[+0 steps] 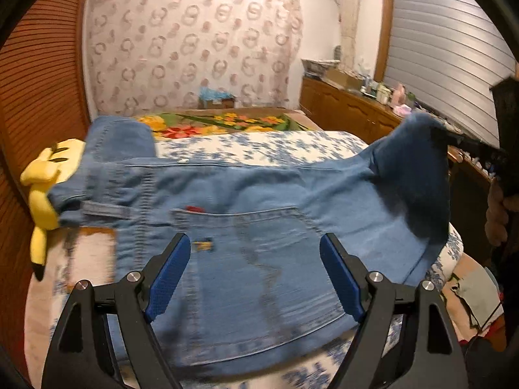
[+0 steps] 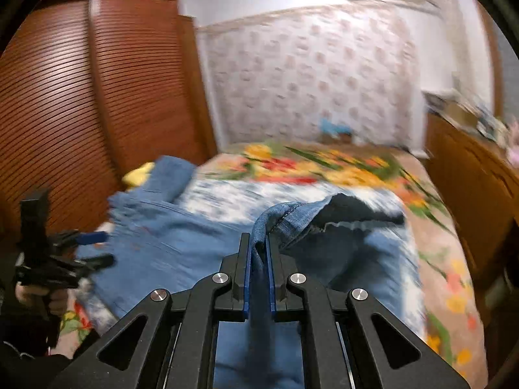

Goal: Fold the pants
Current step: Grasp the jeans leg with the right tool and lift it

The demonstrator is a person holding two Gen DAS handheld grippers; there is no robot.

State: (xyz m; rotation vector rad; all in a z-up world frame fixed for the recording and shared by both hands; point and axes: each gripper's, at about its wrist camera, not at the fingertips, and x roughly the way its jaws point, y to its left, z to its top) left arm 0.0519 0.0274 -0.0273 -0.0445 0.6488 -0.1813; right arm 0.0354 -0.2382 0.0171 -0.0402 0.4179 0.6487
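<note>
Blue denim pants (image 1: 246, 227) lie across the bed, back pocket and waistband facing up. My left gripper (image 1: 254, 243) is open and empty, hovering just above the seat of the pants. My right gripper (image 2: 258, 243) is shut on a hem of the pants (image 2: 288, 217) and holds that part lifted off the bed; it shows at the right of the left wrist view (image 1: 454, 139). The left gripper also shows at the left of the right wrist view (image 2: 97, 248), jaws apart. Both views are motion-blurred.
The bed (image 1: 259, 147) has a blue-white floral sheet and a bright flower blanket (image 1: 214, 123) at the far end. A yellow plush toy (image 1: 45, 188) lies at the left bed edge by a slatted wooden wardrobe (image 2: 65, 103). A wooden dresser (image 1: 350, 107) with clutter stands right.
</note>
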